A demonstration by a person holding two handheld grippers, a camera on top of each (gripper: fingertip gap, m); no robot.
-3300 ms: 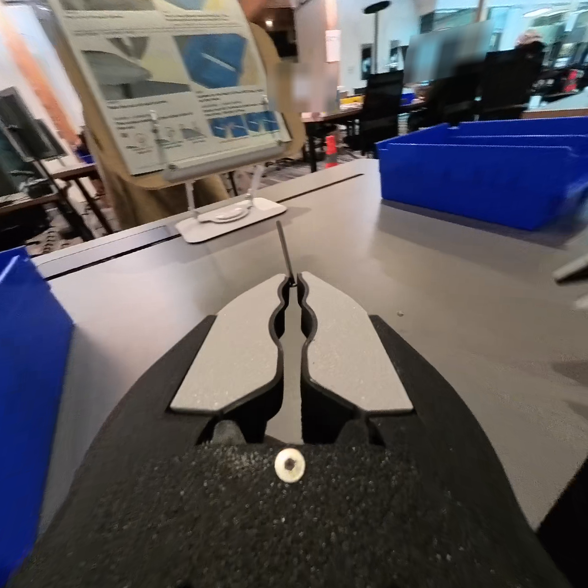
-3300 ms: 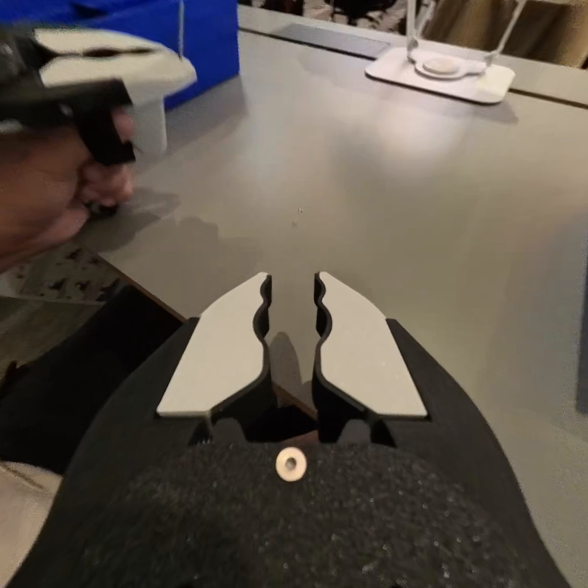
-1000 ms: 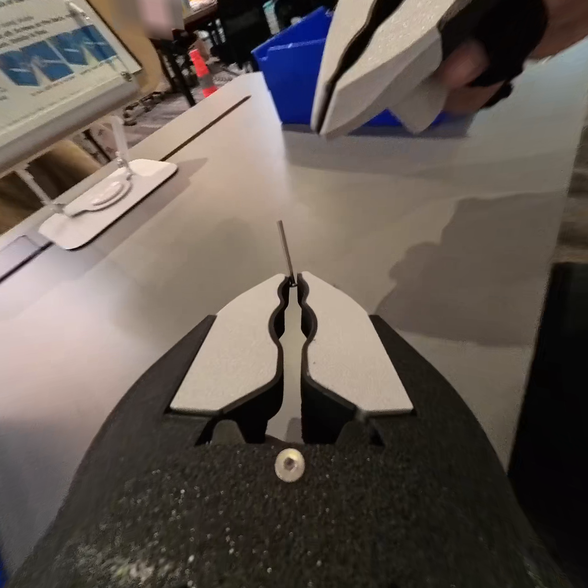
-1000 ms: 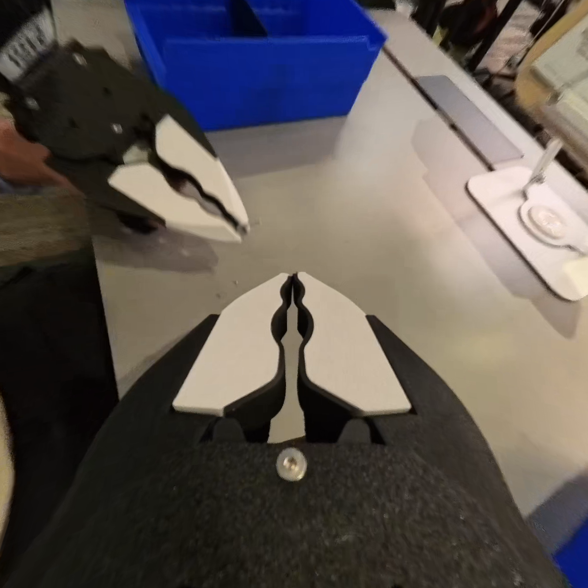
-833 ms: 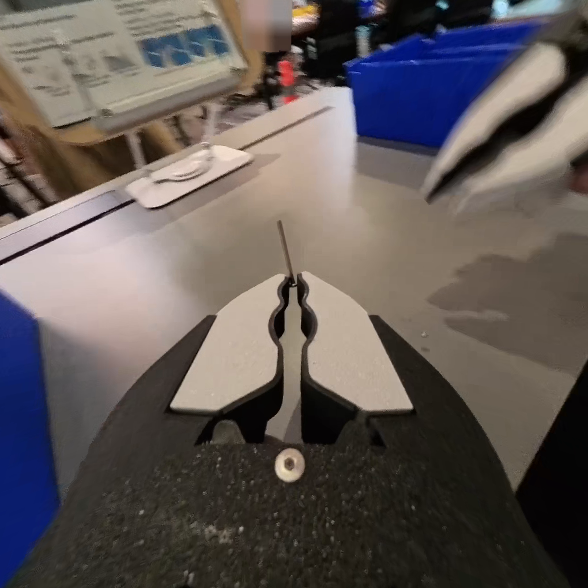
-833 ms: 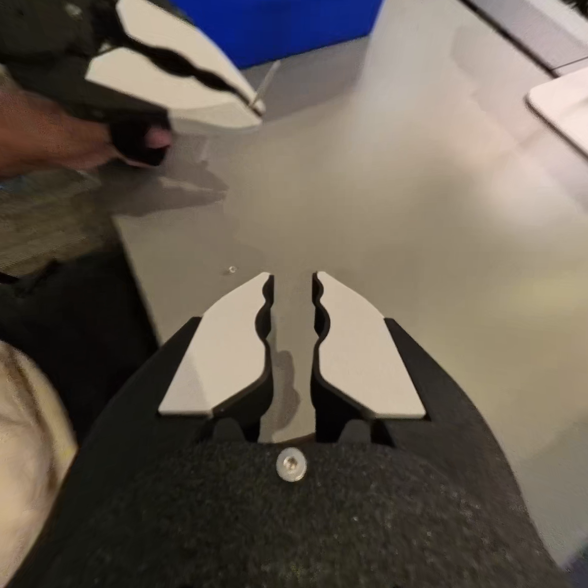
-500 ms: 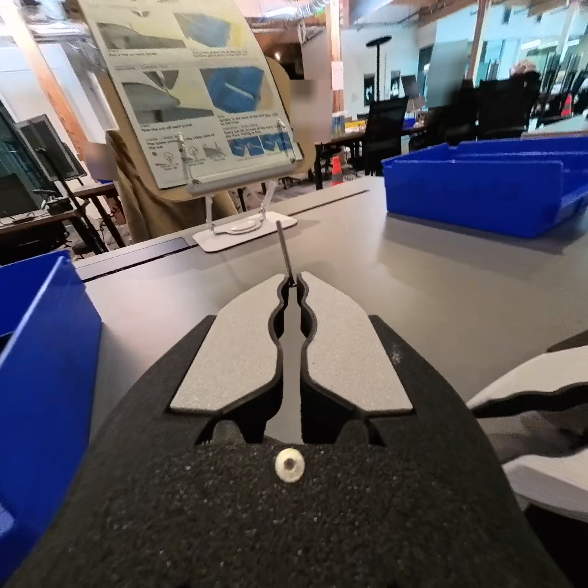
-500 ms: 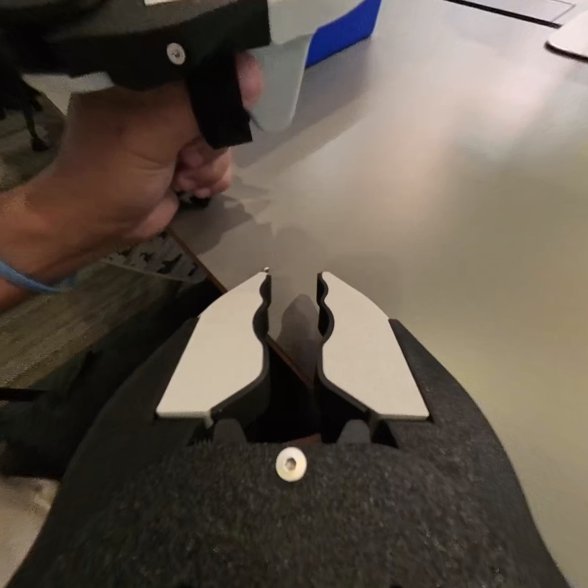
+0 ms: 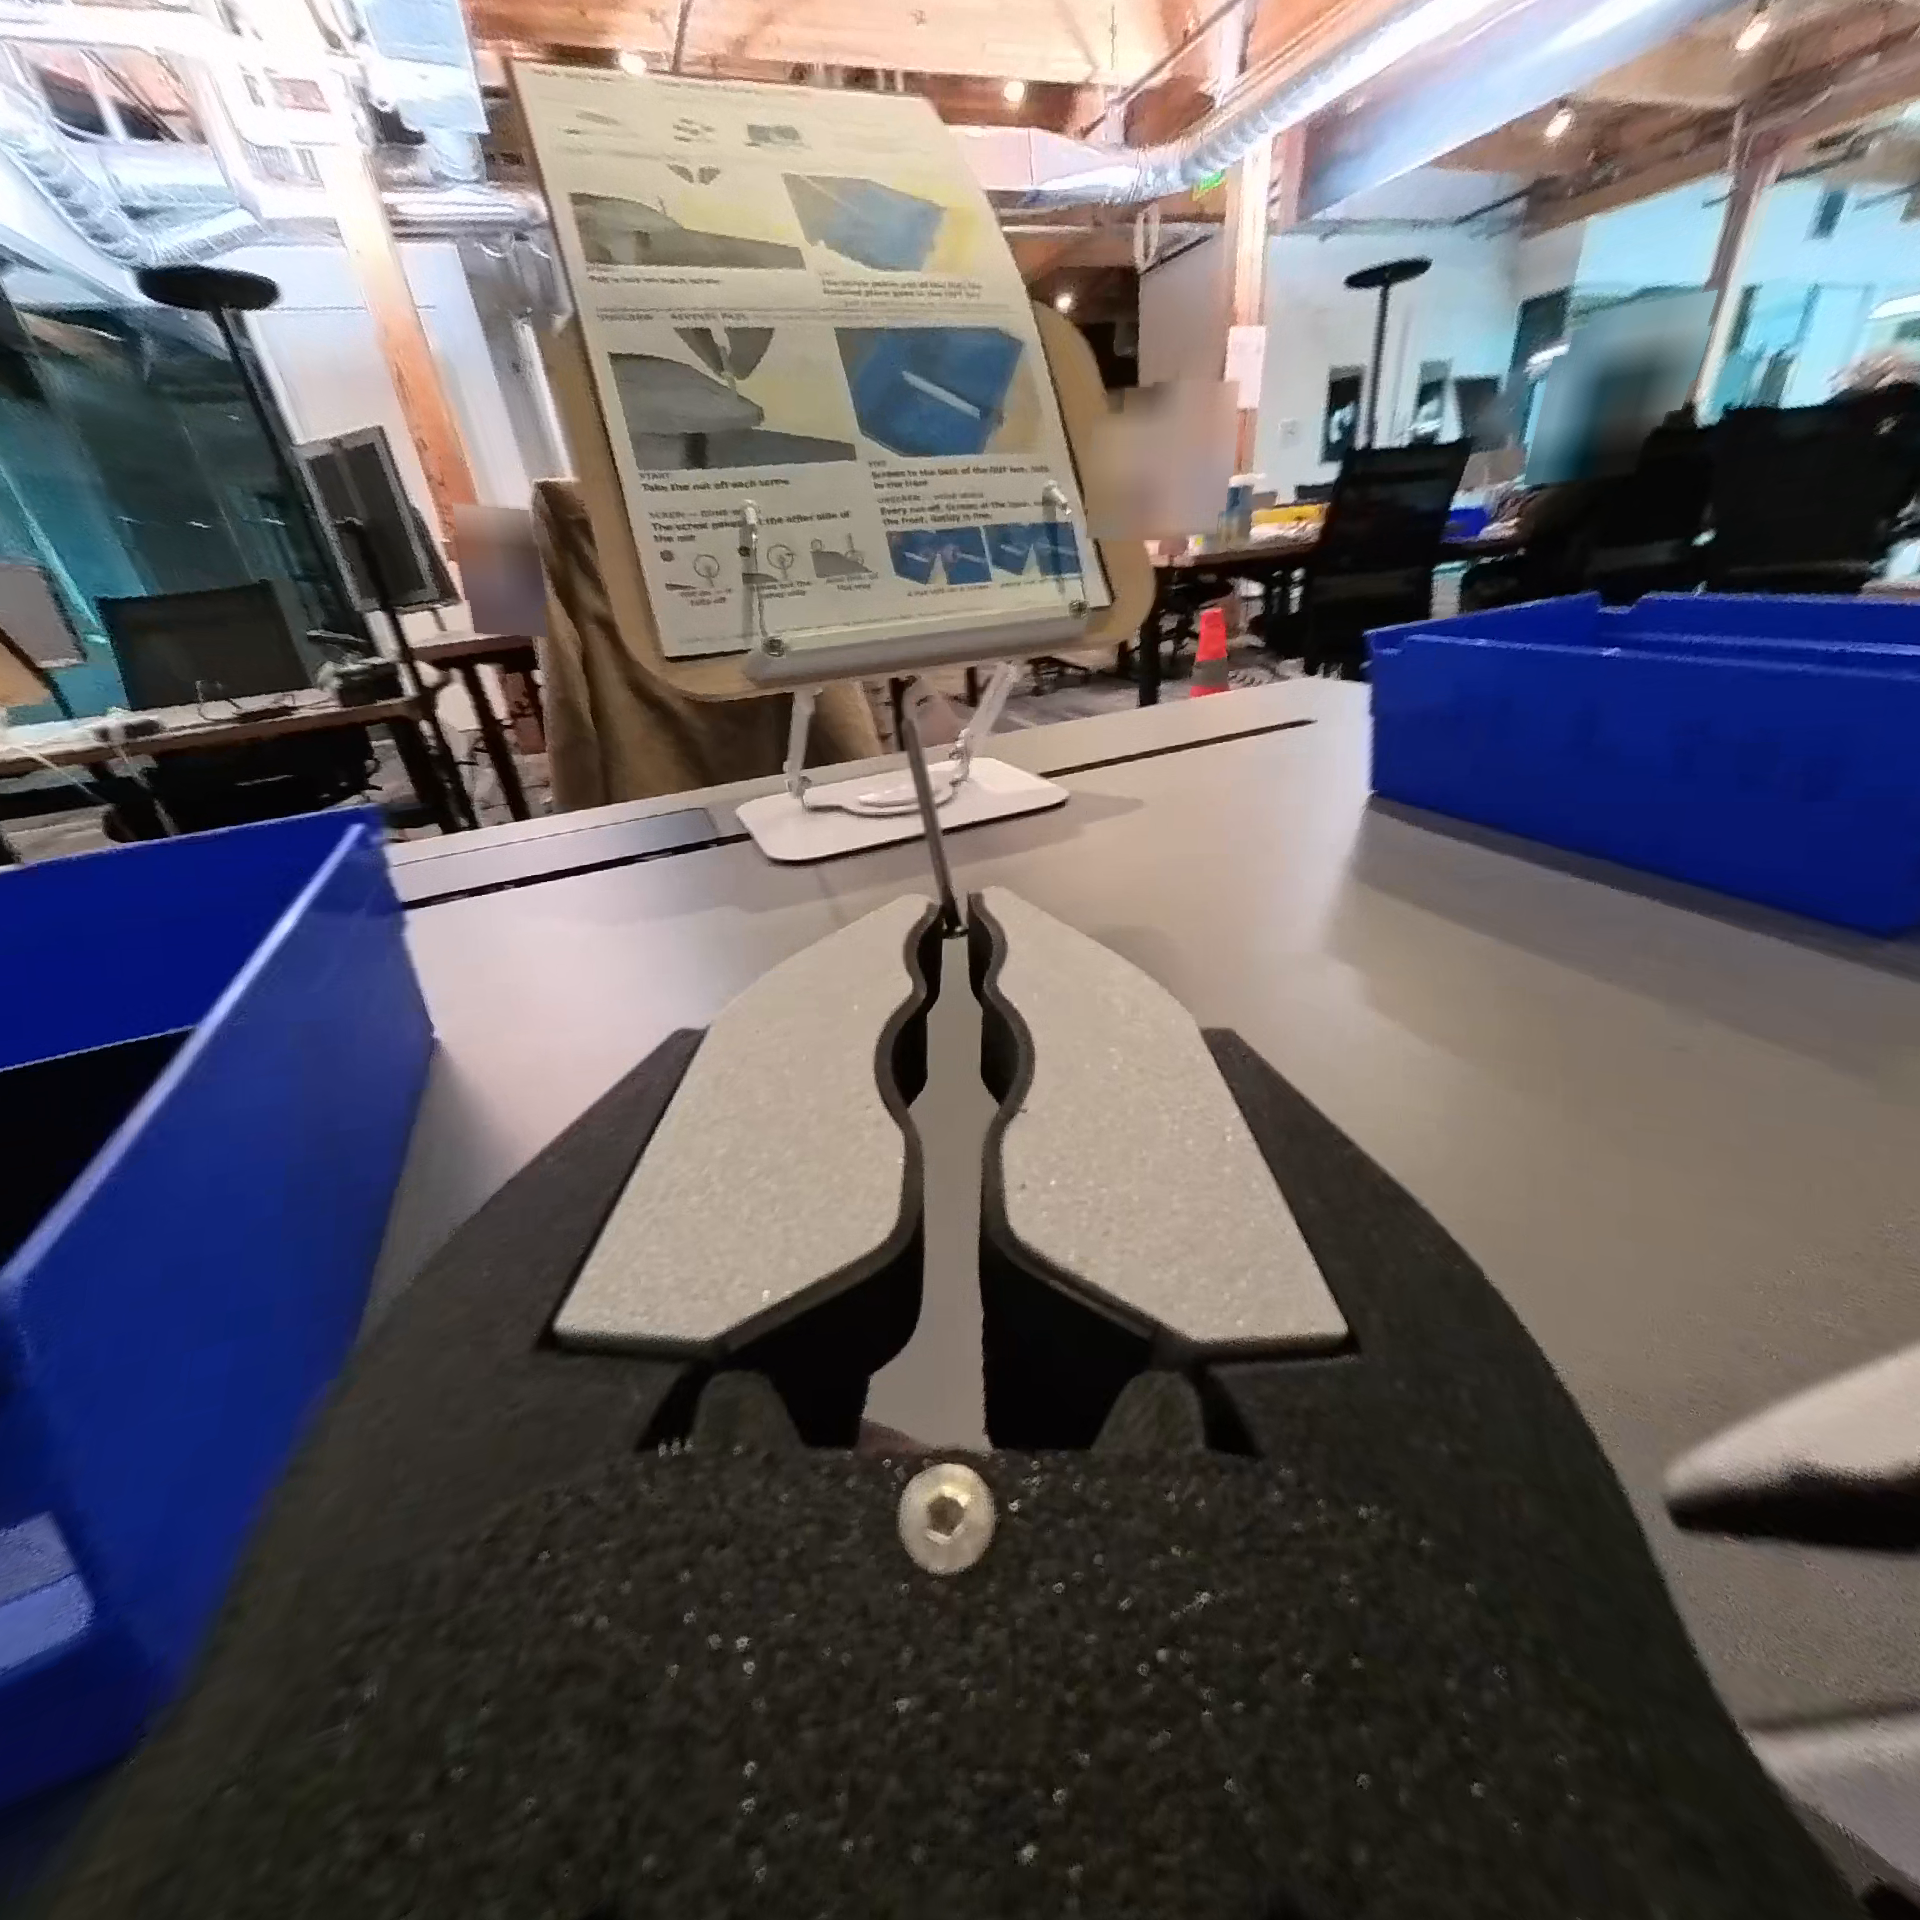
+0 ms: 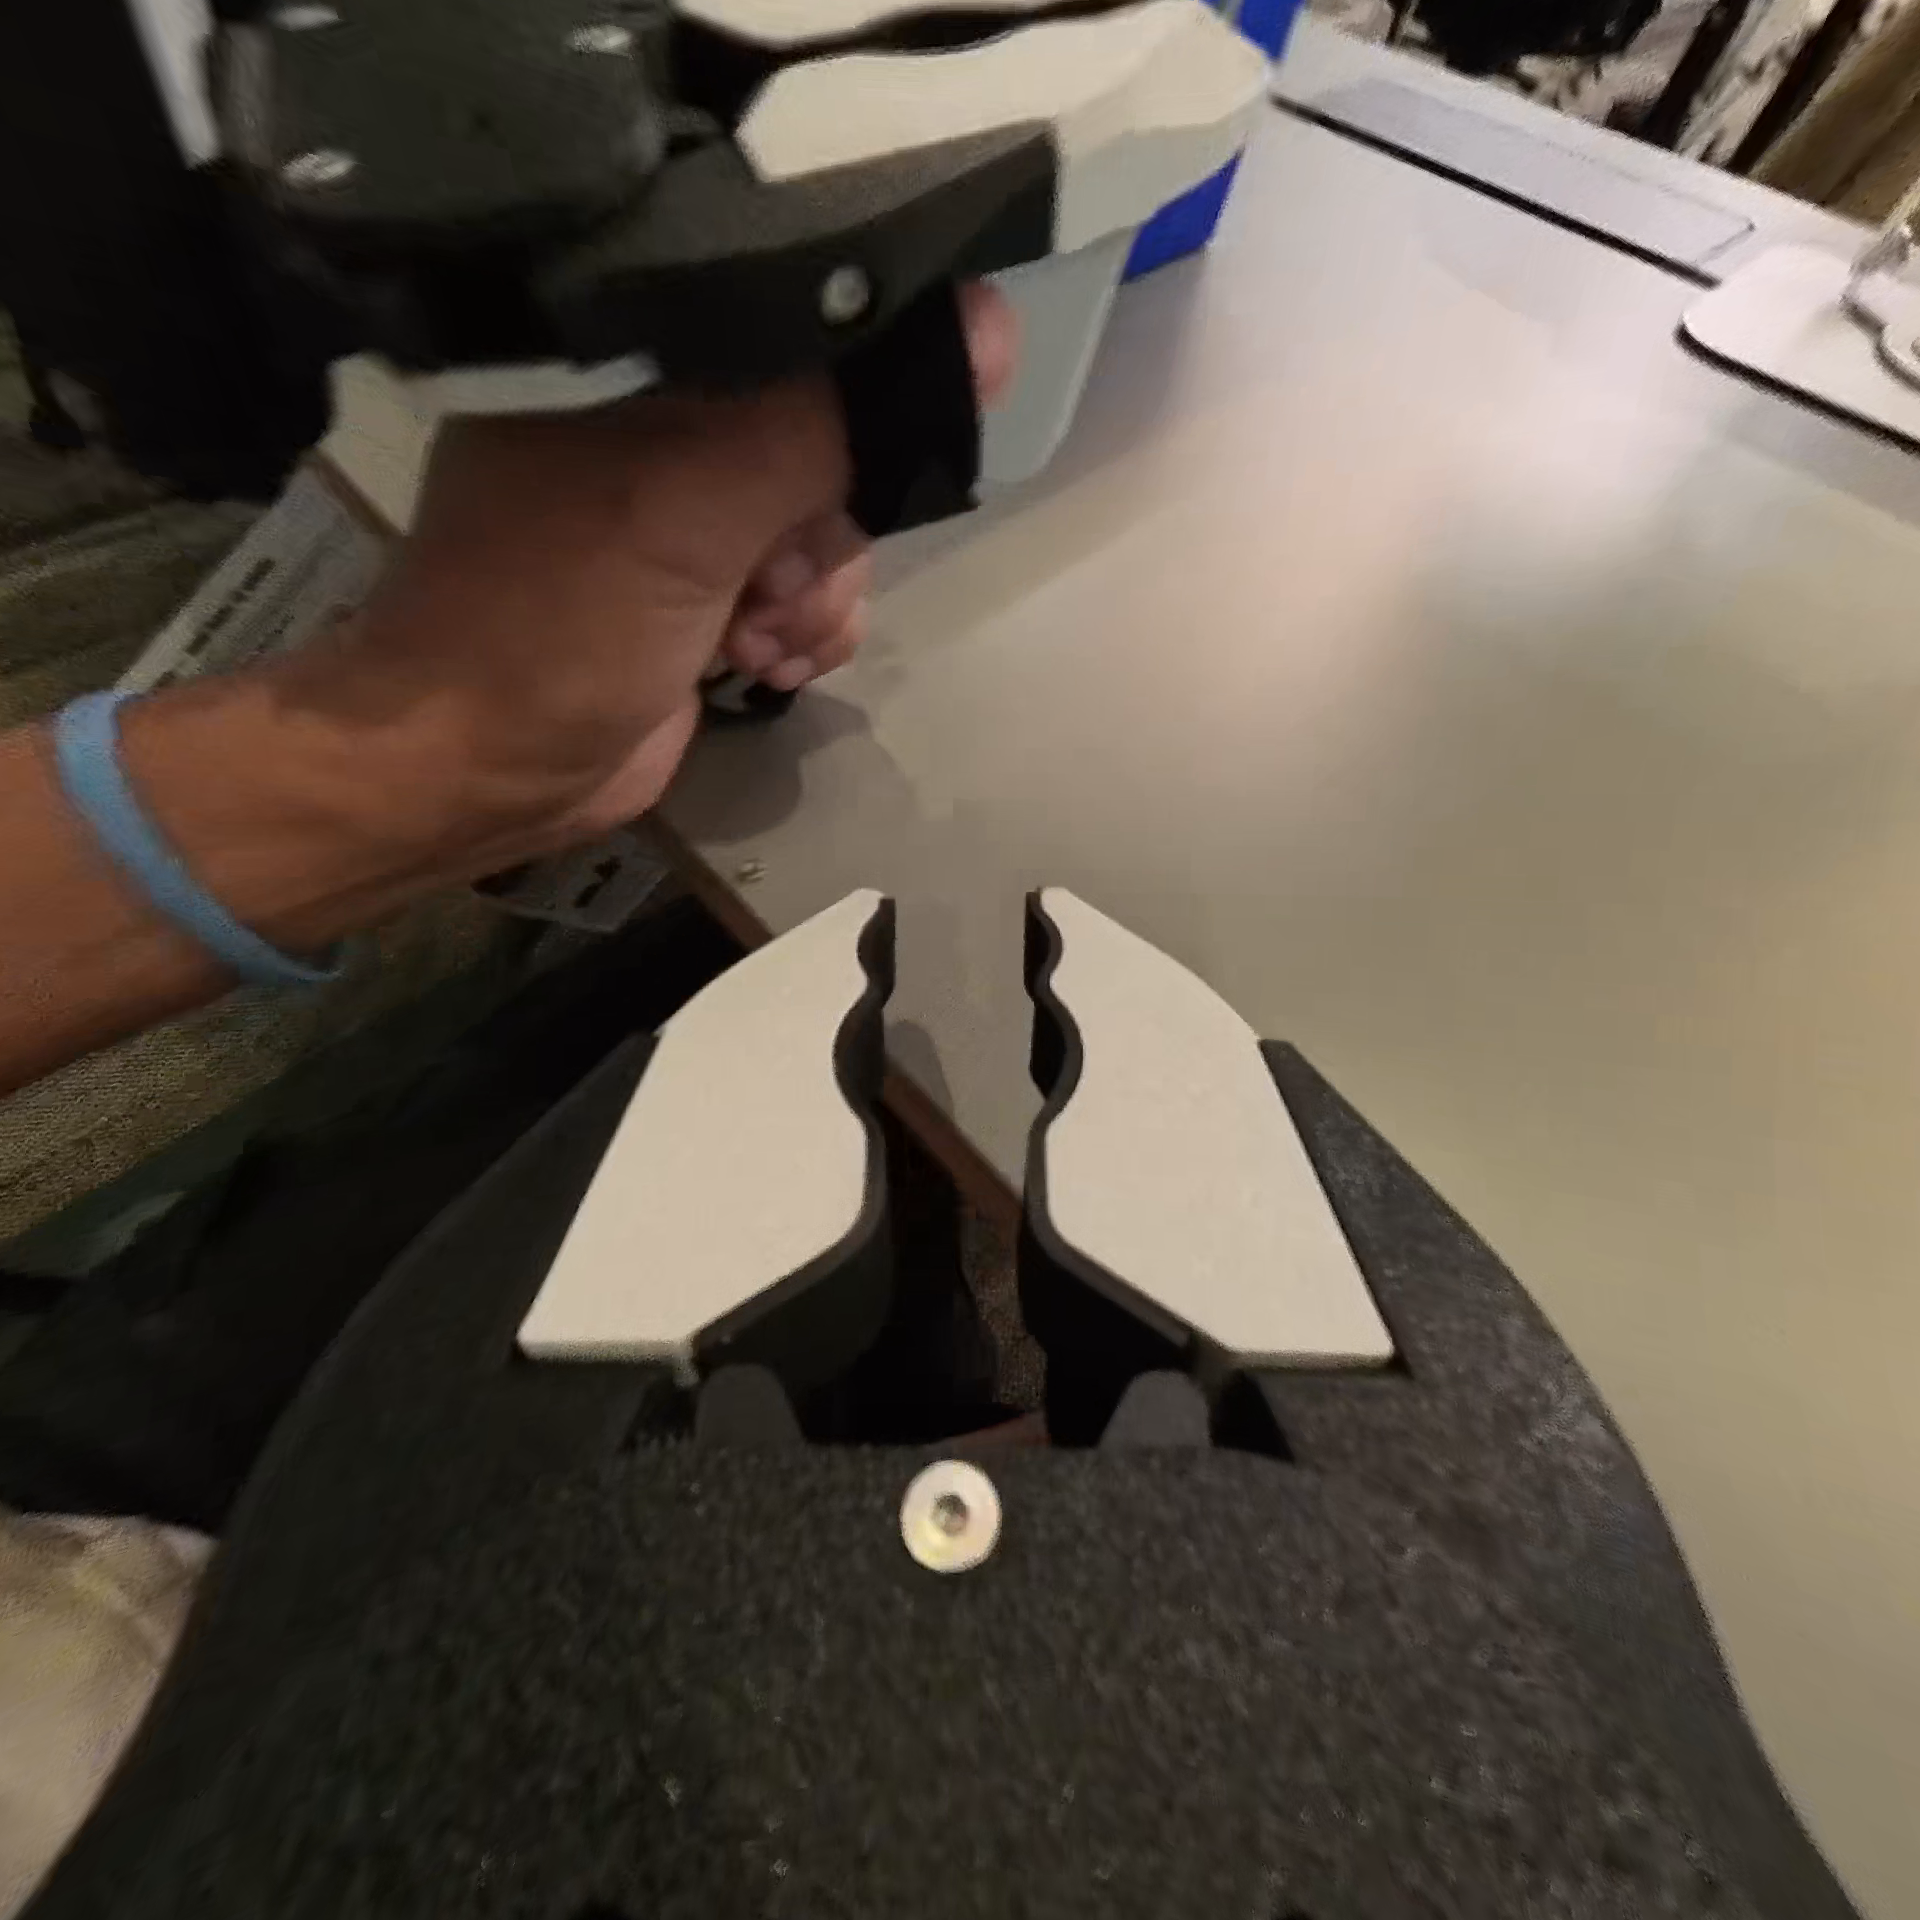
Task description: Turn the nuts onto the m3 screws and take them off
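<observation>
Right gripper (image 10: pixel 958 906), its grey fingers parted and empty, sits low beside what seems a tiny nut (image 10: pixel 750 870) ahead-left on the grey table (image 10: pixel 1455 727), while the left gripper (image 9: pixel 957 918) pinches the thin dark M3 screw (image 9: pixel 928 821) pointing upward.

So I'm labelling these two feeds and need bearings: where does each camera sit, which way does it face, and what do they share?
Left wrist view: on the left hand-held gripper, facing level across the grey table to an instruction board; fingers pinch an m3 screw.
Right wrist view: on the right hand-held gripper, open, tilted down at the near table edge; the person's left hand shows.
Shared: table, board's white base, left blue bin.
</observation>
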